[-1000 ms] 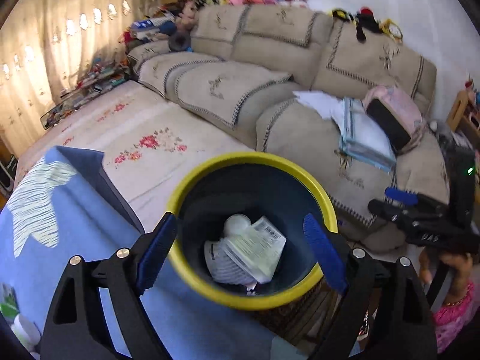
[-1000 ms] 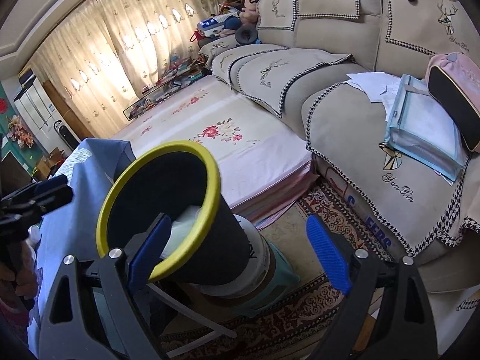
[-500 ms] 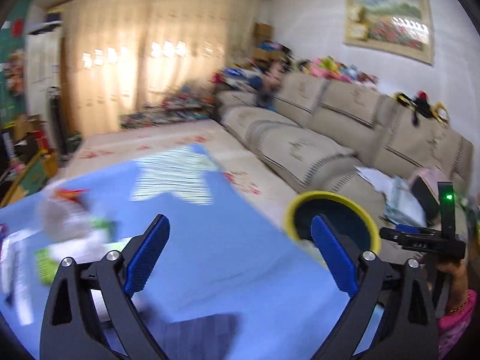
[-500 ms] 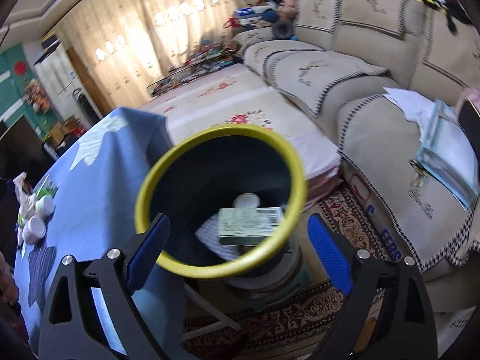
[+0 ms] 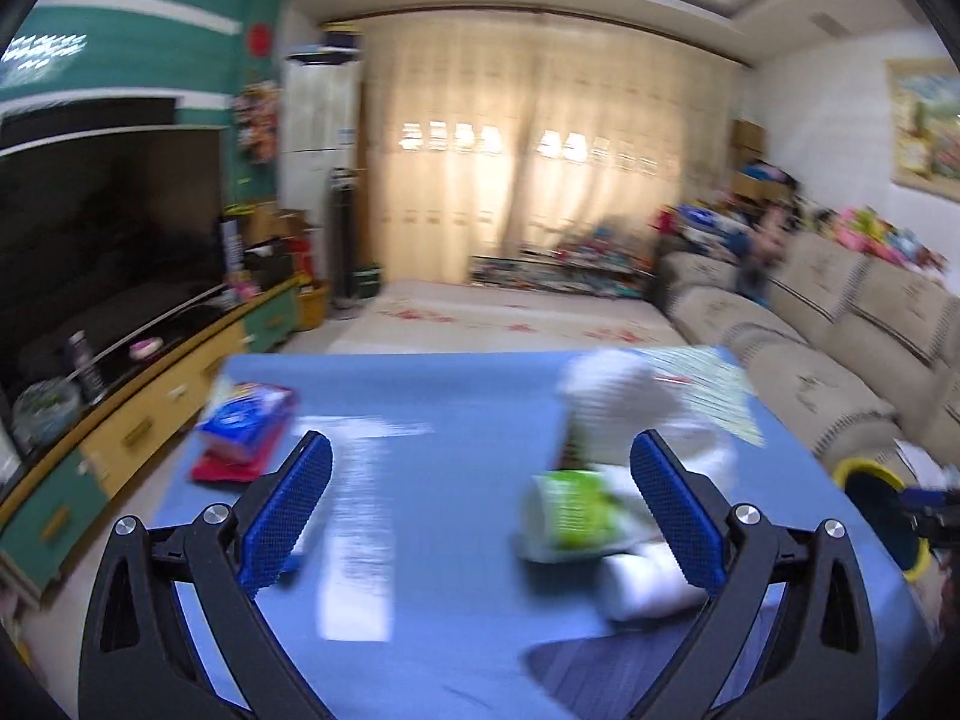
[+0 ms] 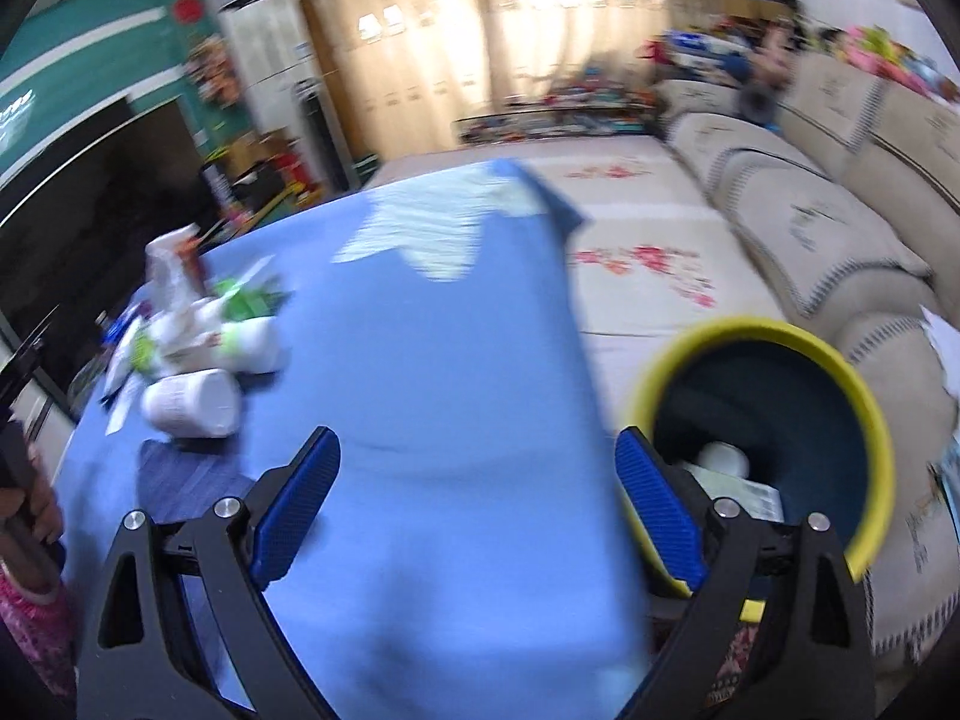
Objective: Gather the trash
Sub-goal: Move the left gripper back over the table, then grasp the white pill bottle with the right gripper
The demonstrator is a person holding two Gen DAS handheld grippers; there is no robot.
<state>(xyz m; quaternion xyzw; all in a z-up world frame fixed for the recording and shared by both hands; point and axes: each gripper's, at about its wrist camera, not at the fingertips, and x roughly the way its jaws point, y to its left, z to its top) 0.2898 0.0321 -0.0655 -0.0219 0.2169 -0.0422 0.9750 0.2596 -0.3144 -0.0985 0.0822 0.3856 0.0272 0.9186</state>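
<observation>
Trash (image 6: 198, 354) lies heaped on the blue-covered table (image 6: 432, 396), a blurred jumble of white bottles, green-labelled wrappers and paper at about ten o'clock from the right gripper (image 6: 477, 501), whose jaws stand wide with nothing between them. From the left gripper (image 5: 480, 507), jaws likewise spread and empty, the same heap sits at one o'clock, with a red-and-blue packet (image 5: 246, 432) at eleven. By the look of it the bottles are light, hollow and apt to roll, best pinched across the body; the wrappers seem thin and crinkly, taken by a bunched edge. A yellow-rimmed bin (image 6: 762, 438), already holding a white lump and a printed carton, waits off the table's edge at three o'clock. Around it: beige sofa (image 5: 828, 324), drawn curtains (image 5: 528, 156), a dark television (image 5: 108, 228) on a yellow-and-green cabinet
</observation>
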